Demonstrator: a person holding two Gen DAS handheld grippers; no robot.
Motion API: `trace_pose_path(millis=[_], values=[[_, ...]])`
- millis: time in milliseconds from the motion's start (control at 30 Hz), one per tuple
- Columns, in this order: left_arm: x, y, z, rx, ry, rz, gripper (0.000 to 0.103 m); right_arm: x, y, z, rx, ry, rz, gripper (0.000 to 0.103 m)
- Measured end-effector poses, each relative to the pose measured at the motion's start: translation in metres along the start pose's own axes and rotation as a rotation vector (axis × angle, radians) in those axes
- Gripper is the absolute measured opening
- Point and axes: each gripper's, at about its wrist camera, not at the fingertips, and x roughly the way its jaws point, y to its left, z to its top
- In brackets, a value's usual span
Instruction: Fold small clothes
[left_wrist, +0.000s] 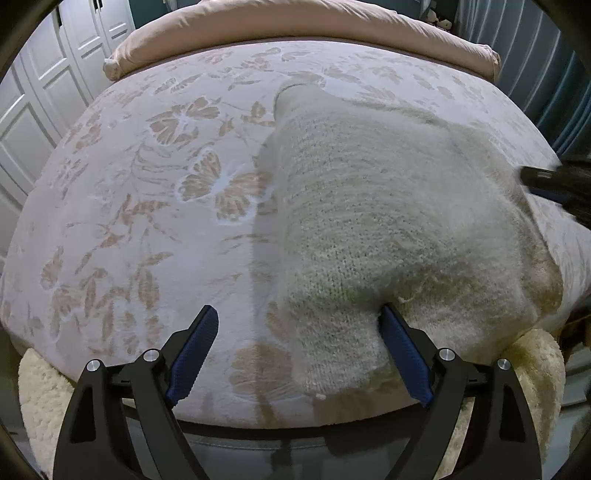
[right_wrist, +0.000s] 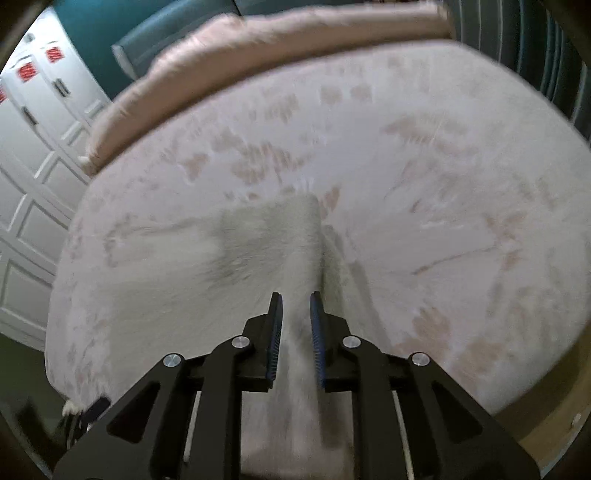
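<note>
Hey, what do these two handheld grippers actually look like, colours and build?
Both match. The left gripper and the right gripper each have two matte black, angular plastic arms with triangular cutouts, round silver screw heads at the pivots, and jaws lined with blue ribbed pads. A black crossbar joins the arms on each. No cables, markings or sleeves are visible.

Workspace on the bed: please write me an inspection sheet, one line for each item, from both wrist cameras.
Surface: bed cover, pale with a floral pattern; pink duvet rolled at the far edge.
Job's things: cream knit sweater, lying partly folded on the cover.
Clutter: fluffy cream rug below the near bed edge.
Grippers: left gripper open, one finger touching the sweater; right gripper nearly closed on a fold of it, view blurred.
Cables: nothing seen.
Surroundings: white wardrobe doors to the left; teal curtain to the right.
</note>
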Motion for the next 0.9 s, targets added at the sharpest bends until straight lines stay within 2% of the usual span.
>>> trace_pose_path(millis=[67,133,200,267,367,400,500,567,633,700,767,800,900], values=[[0.000,0.000,-0.001,0.004,0.000,0.003,0.088,-0.018,-0.002,-0.016,-0.001,-0.007,0.020,0.016],[0.000,-0.001,-0.002,0.006,-0.005,0.006,0.088,-0.020,-0.003,-0.039,-0.018,0.033,0.018,0.016],[0.000,0.000,-0.002,0.002,-0.003,0.002,0.088,-0.001,-0.001,-0.063,-0.063,0.099,-0.064,0.014],[-0.001,-0.001,-0.003,-0.002,0.004,-0.005,0.088,0.014,-0.003,-0.077,-0.081,0.130,-0.104,0.013],[-0.006,-0.002,-0.004,0.007,-0.004,0.008,0.088,0.007,0.010,-0.080,-0.135,0.099,-0.150,0.015],[-0.007,-0.003,-0.003,0.009,-0.005,0.008,0.088,-0.002,0.017,-0.076,-0.141,0.078,-0.147,0.016],[-0.012,-0.001,-0.003,-0.003,-0.007,0.000,0.087,-0.024,0.035,-0.062,-0.125,0.031,-0.031,0.016],[-0.017,0.002,-0.004,-0.006,-0.014,0.005,0.087,-0.028,0.051,-0.053,-0.135,0.024,0.048,0.016],[-0.026,0.004,-0.005,0.005,-0.036,0.027,0.086,-0.023,0.063,-0.049,-0.144,0.034,0.090,0.016],[-0.034,0.009,-0.008,0.013,-0.052,0.048,0.086,-0.002,0.076,-0.050,-0.179,0.079,0.100,0.016],[-0.038,0.014,-0.009,0.010,-0.053,0.060,0.086,0.037,0.085,-0.062,-0.199,0.180,0.082,0.017],[-0.039,0.017,-0.008,0.006,-0.052,0.063,0.086,0.048,0.088,-0.069,-0.205,0.199,0.066,0.016],[-0.041,0.024,-0.008,-0.005,-0.051,0.073,0.086,0.042,0.097,-0.069,-0.215,0.161,0.033,0.018]])
